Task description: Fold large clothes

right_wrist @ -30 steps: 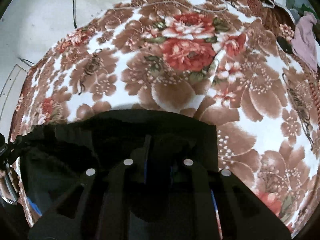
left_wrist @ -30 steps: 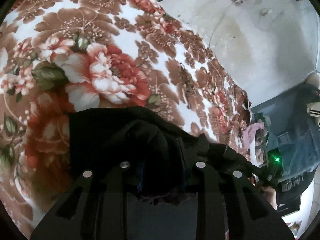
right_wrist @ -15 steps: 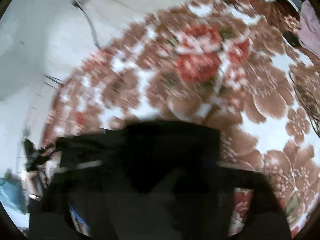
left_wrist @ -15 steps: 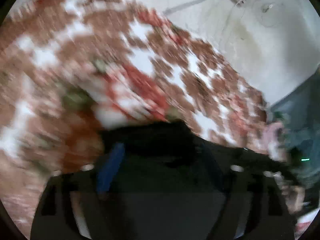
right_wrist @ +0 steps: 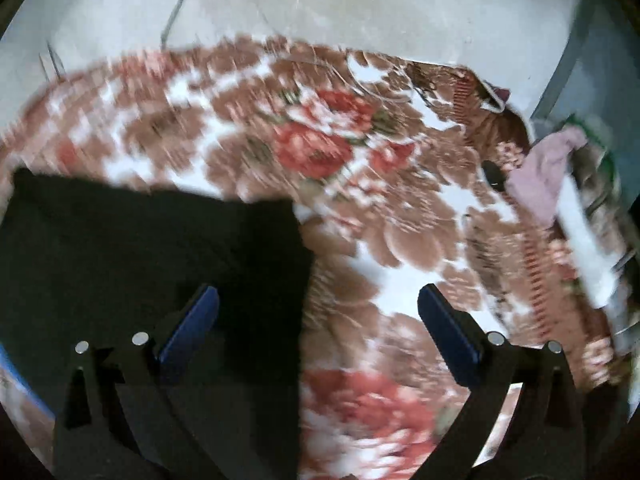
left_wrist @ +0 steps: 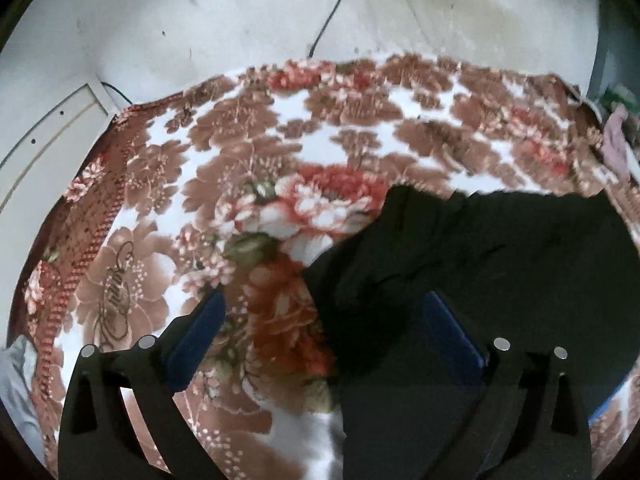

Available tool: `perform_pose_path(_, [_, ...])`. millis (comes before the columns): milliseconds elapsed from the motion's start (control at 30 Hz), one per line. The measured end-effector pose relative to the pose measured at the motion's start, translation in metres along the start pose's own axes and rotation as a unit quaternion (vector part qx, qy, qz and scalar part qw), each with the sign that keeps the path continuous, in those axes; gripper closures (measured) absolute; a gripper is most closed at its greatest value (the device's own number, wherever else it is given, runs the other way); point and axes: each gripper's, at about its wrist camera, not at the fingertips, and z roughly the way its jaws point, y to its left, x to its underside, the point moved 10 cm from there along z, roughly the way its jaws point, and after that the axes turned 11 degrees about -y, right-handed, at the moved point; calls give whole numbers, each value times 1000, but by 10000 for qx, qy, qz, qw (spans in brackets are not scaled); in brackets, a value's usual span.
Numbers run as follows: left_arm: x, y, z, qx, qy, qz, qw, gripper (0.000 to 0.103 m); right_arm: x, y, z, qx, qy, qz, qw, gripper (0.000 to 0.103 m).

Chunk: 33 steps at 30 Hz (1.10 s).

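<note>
A black garment (left_wrist: pixel 500 264) lies folded on a floral blanket (left_wrist: pixel 240 168). In the left wrist view it fills the lower right, with its left edge between my fingers. My left gripper (left_wrist: pixel 324 312) is open and empty above that edge. In the right wrist view the black garment (right_wrist: pixel 152 248) fills the lower left, with its right edge between my fingers. My right gripper (right_wrist: pixel 318 308) is open and empty above that edge. The right wrist view is blurred.
The blanket (right_wrist: pixel 400 240) covers a bed against a pale wall (left_wrist: pixel 240 20) with a cable (left_wrist: pixel 332 8). A pink cloth (right_wrist: pixel 548 172) and other clothes pile at the bed's right edge. A small dark object (right_wrist: pixel 493 174) lies near them.
Both grippers were shut on the black garment a second ago. They have opened, let it go and pulled apart, the left toward its left edge and the right toward its right edge.
</note>
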Motion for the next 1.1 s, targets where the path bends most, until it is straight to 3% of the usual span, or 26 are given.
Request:
perform_pose_path(67, [0, -2, 15, 91, 20, -24, 10000, 6, 11, -7, 17, 40, 80, -2, 10000, 5])
perform_pose_path(200, [-4, -15, 51, 477, 65, 135, 9987, 6, 19, -28, 63, -278, 388, 914, 9947, 5])
perform_pose_path(367, [-7, -38, 88, 750, 202, 241, 9967, 8, 13, -2, 101, -823, 576, 1000, 9899, 5])
perform_pose_path(400, [-5, -43, 95, 922, 277, 88, 9953, 14, 18, 7, 106, -972, 700, 1162, 9860, 6])
perform_pose_path(433, [-4, -48, 100, 1154, 328, -73, 9928, 56, 21, 11, 109, -1041, 763, 1339, 9826, 14])
perform_pose_path(467, [-2, -52, 102, 1343, 376, -254, 9899, 81, 24, 15, 111, -1114, 801, 1464, 9797, 20])
perform_pose_path(500, [-2, -50, 103, 1379, 385, -466, 9886, 82, 25, 20, 112, -1206, 791, 1513, 9779, 29])
perform_pose_path(533, [-1, -50, 102, 1404, 386, -552, 9878, 85, 22, 22, 110, -1164, 687, 1413, 9807, 30])
perform_pose_path(667, [-3, -31, 90, 1355, 462, -946, 9852, 85, 5, 27, 105, -813, 406, 810, 9926, 30])
perform_pose_path(800, [11, -13, 100, 1078, 893, -1029, 9848, 84, -4, 38, 110, -692, 331, 667, 9948, 30])
perform_pose_path(900, [26, -8, 111, 926, 972, -870, 9871, 76, -3, 50, 111, -488, 242, 317, 9980, 30])
perform_pose_path(1000, [32, -5, 113, 397, 583, -233, 9972, 24, 5, 45, 113, -268, 245, 212, 9991, 19])
perform_pose_path(1033, [32, -3, 111, 210, 540, 13, 9983, 15, 4, 39, 110, -92, 163, 188, 9996, 16])
perform_pose_path(1100, [21, -3, 85, 4, 170, 351, 9992, 16, -2, 32, 93, 188, -69, 81, 9998, 13])
